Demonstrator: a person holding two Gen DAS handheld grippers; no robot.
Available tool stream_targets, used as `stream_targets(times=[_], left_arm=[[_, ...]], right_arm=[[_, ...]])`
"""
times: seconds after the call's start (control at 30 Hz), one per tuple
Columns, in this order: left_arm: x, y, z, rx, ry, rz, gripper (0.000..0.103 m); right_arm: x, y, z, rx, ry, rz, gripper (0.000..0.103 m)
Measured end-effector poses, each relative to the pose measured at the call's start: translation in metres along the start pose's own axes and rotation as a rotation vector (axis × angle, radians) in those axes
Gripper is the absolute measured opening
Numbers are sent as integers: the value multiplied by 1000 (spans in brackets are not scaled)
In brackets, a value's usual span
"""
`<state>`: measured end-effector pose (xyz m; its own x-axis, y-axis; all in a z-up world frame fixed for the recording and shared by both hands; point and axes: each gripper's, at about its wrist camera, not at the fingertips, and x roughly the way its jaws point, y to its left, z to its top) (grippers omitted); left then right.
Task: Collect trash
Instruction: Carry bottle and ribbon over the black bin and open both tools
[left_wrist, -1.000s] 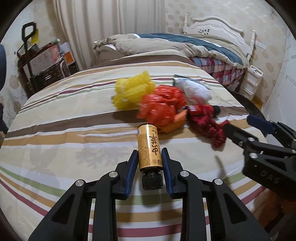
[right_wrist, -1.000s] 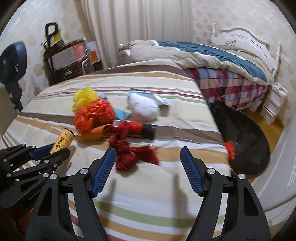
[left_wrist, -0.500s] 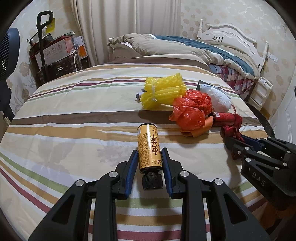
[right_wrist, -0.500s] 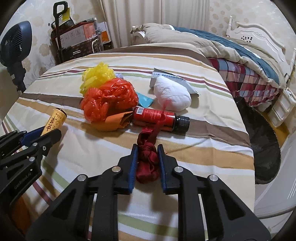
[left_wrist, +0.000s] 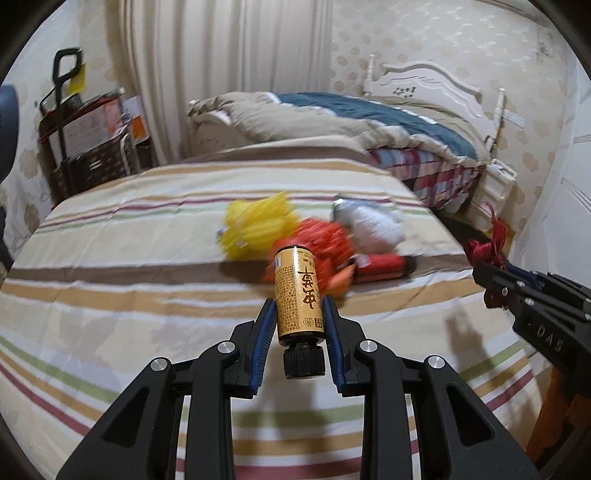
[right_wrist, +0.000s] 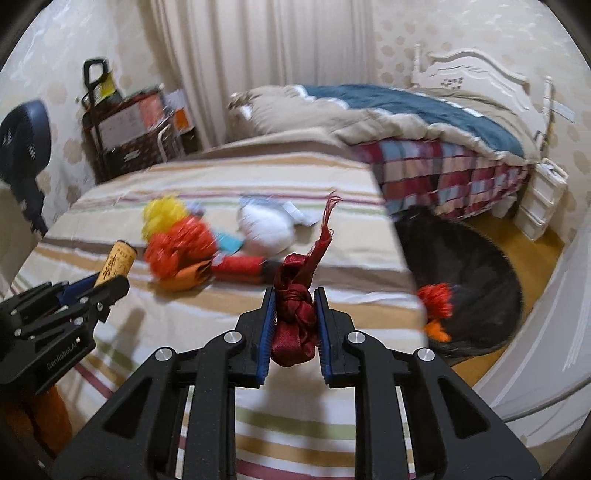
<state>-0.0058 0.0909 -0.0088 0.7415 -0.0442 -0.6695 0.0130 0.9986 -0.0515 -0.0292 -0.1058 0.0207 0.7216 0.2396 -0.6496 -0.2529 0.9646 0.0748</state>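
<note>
My left gripper (left_wrist: 298, 322) is shut on a gold bottle (left_wrist: 297, 292) with a black cap, held above the striped bed cover (left_wrist: 110, 295). My right gripper (right_wrist: 294, 318) is shut on a knotted dark red ribbon (right_wrist: 295, 317), lifted off the cover. That ribbon (left_wrist: 485, 247) also shows at the right of the left wrist view. On the cover lie a yellow mesh bundle (left_wrist: 258, 225), an orange bag (left_wrist: 325, 240), a white wad (left_wrist: 373, 225) and a red bottle (left_wrist: 380, 267).
A black trash bag (right_wrist: 465, 280) lies open on the floor right of the bed, with orange scraps (right_wrist: 436, 299) at its near edge. A second bed (right_wrist: 424, 125) with a quilt stands behind. A cart with boxes (right_wrist: 129, 125) and a fan (right_wrist: 26, 147) stand at the left.
My right gripper closed on the red ribbon and lifted it off the cover. The left gripper rose with the gold bottle, still gripped.
</note>
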Motion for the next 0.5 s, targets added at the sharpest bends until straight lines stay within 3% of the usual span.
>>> stream_targets(times=[0.2,0.5], left_arm=[[11,-37,22,58,-42,-62,29],[55,-103,51,137,-42,-131,29]], right_arm=[[-5,-44,10,63,-38,-75,20],[13,-114,21,142,-50,-164,20]])
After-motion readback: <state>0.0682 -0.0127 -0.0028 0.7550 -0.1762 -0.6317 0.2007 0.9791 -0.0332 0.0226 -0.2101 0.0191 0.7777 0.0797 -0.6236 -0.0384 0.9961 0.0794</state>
